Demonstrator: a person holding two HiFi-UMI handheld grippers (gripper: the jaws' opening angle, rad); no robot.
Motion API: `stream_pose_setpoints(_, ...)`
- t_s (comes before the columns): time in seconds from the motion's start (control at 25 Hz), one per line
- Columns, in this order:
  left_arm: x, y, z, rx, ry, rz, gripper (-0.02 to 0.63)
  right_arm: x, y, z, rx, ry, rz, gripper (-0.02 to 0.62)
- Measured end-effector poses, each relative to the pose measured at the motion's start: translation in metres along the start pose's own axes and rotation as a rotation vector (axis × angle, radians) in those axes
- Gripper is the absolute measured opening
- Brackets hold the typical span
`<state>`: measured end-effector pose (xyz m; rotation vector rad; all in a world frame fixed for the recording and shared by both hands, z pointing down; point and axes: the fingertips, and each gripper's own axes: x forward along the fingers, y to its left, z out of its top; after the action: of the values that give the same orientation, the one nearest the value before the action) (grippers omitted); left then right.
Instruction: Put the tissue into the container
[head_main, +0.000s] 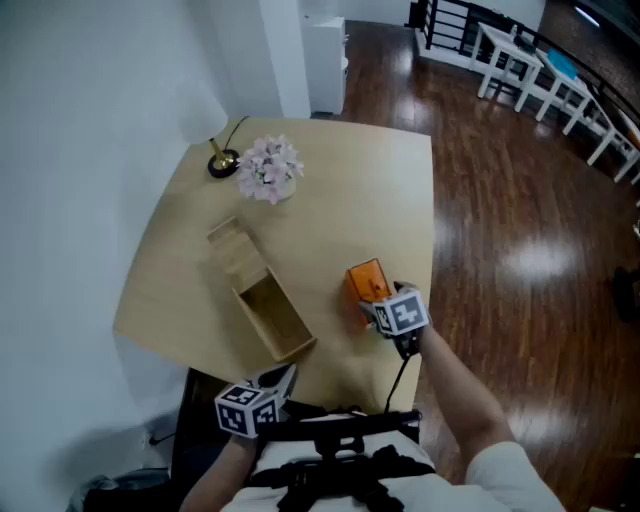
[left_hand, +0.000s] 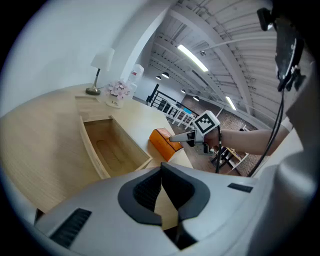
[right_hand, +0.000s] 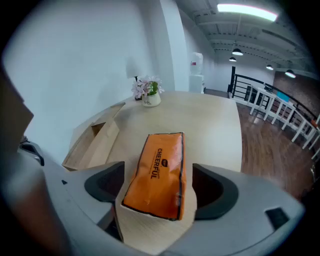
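Note:
An orange tissue pack (head_main: 365, 281) lies flat on the wooden table, right of the open wooden container (head_main: 252, 318). My right gripper (head_main: 372, 308) points down at the pack's near end. In the right gripper view its jaws (right_hand: 159, 186) stand open on both sides of the tissue pack (right_hand: 159, 172), with a gap at each pad. The container (right_hand: 102, 142) lies to the left there. My left gripper (head_main: 284, 376) hangs at the table's front edge, shut and with nothing in it (left_hand: 161, 172). From there the container (left_hand: 92, 145), the tissue pack (left_hand: 161, 142) and the right gripper (left_hand: 182, 137) are in sight.
The container's lid (head_main: 232, 250) lies just behind the box. A small lamp (head_main: 216, 160) and a pot of pink flowers (head_main: 268, 168) stand at the table's far end. White wall is on the left, dark wood floor and white chairs (head_main: 520, 65) on the right.

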<state>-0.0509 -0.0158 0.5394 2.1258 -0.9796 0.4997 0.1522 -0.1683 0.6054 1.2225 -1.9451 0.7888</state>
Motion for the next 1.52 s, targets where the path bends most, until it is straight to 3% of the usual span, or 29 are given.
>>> stream_pose_setpoints(0.16, -0.004, 0.006, 0.017, 0.006, -0.036, -0.01, 0.0, 0.021, -0.004, 0.009, 0.079, 0.02, 0.017, 0.43)
stream_pose_setpoints(0.48, -0.024, 0.026, 0.024, 0.0, -0.069, 0.031, 0.0, 0.036, -0.02, 0.006, 0.131, 0.036, -0.044, 0.43)
stream_pose_setpoints(0.76, -0.03, 0.038, 0.029, -0.013, -0.082, 0.037, 0.0, 0.043, -0.022, 0.002, 0.21, 0.04, -0.022, 0.43)
stream_pose_setpoints(1.04, -0.029, 0.046, 0.034, -0.034, -0.103, 0.027, 0.0, 0.047, -0.015, 0.0, 0.252, 0.032, 0.015, 0.42)
stream_pose_setpoints(1.52, -0.027, 0.049, 0.039, -0.066, -0.124, 0.007, 0.0, 0.034, -0.021, -0.003, 0.267, 0.031, -0.032, 0.362)
